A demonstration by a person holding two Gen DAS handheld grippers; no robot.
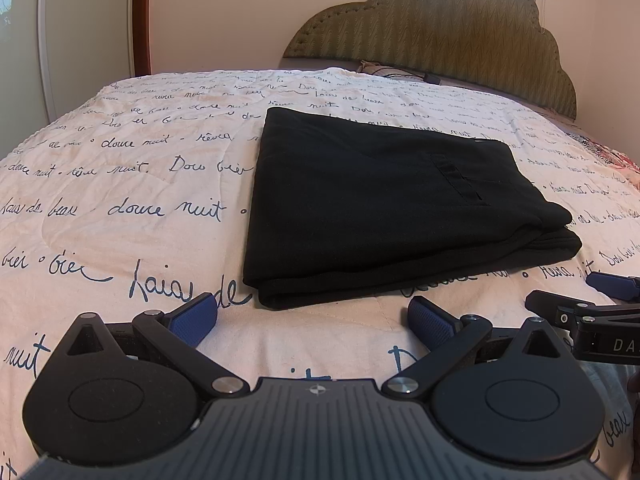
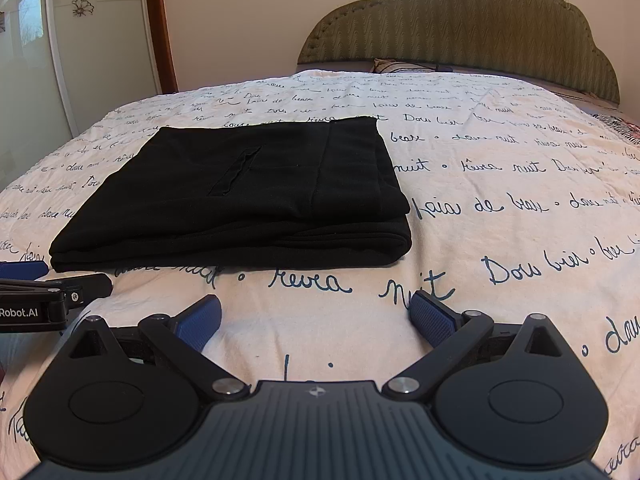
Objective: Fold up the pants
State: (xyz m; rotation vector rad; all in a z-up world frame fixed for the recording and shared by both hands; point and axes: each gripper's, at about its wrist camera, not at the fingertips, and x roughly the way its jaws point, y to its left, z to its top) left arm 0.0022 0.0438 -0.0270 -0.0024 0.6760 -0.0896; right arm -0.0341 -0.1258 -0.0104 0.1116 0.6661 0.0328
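Black pants [image 1: 380,208] lie folded in a flat rectangular stack on the bed, with a back pocket facing up. They also show in the right wrist view [image 2: 248,196]. My left gripper [image 1: 312,316] is open and empty, just short of the stack's near edge. My right gripper [image 2: 316,316] is open and empty, near the stack's front right corner. Each gripper shows at the edge of the other's view: the right one [image 1: 592,300] and the left one [image 2: 48,284].
The bed has a cream quilt [image 1: 120,184] printed with dark script. A green padded headboard [image 1: 440,28] stands at the far end with a pillow [image 2: 396,65] at its foot. A white wardrobe door [image 2: 60,40] stands to the left.
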